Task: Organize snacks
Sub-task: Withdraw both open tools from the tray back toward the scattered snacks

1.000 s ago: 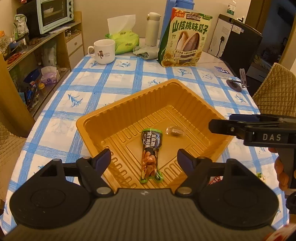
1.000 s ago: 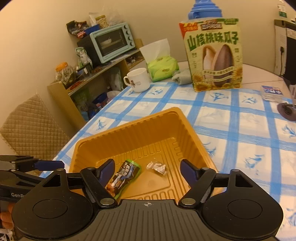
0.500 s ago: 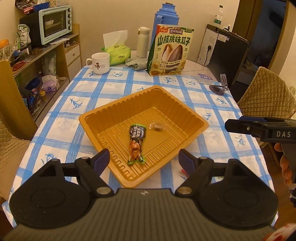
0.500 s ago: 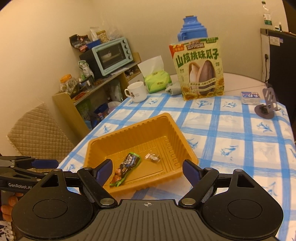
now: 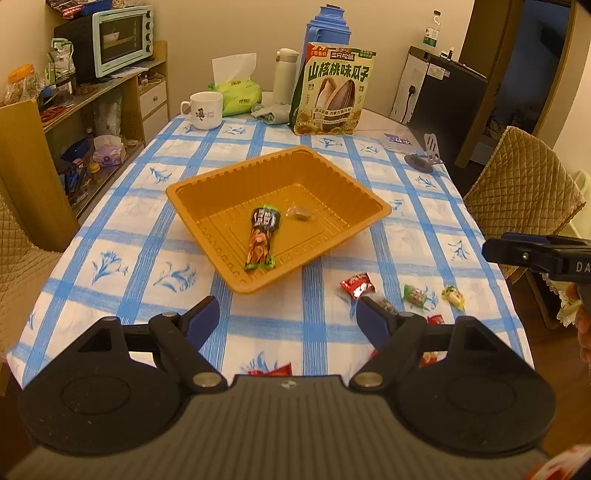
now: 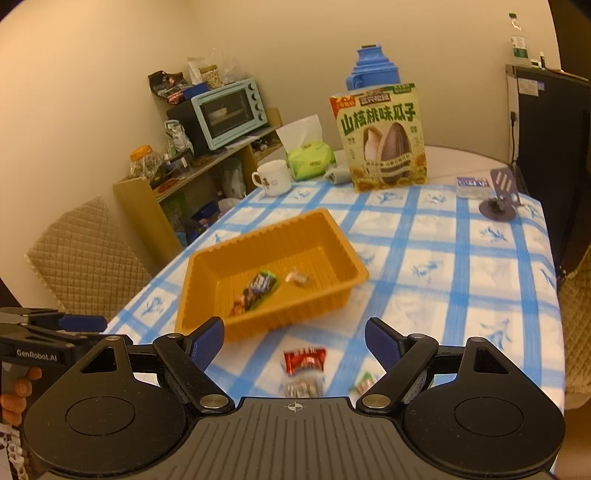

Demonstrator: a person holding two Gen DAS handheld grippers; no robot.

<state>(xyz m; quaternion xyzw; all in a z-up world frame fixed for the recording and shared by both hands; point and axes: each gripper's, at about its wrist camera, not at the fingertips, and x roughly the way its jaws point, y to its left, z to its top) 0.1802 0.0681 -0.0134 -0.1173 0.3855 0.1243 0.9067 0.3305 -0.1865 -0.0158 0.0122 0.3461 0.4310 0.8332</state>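
An orange tray [image 5: 365, 195] [image 6: 207, 266] sits mid-table. In it lie a long green snack pack [image 5: 263, 236] [image 6: 255, 290] and a small clear-wrapped candy [image 5: 300, 212] [image 6: 297, 278]. Loose snacks lie on the cloth near the front edge: a red one [image 5: 357, 284] [image 6: 305, 360], a green one [image 5: 416, 295], a yellow one [image 5: 453, 295] and a clear-wrapped one [image 6: 301, 387]. My left gripper [image 5: 288, 321] is open and empty, held above the near edge. My right gripper [image 6: 294, 339] is open and empty above the red snack.
At the far end stand a big sunflower seed bag [image 5: 334, 98], a white mug [image 5: 205, 110], a tissue pack [image 5: 236, 92], a flask [image 5: 284, 74] and a blue thermos [image 5: 327, 33]. A phone stand [image 5: 424, 155] is at the right. Chairs flank the table.
Both grippers have drawn back and up from the tray toward the near table edge. The loose snacks on the cloth have come into view. Both stay open.
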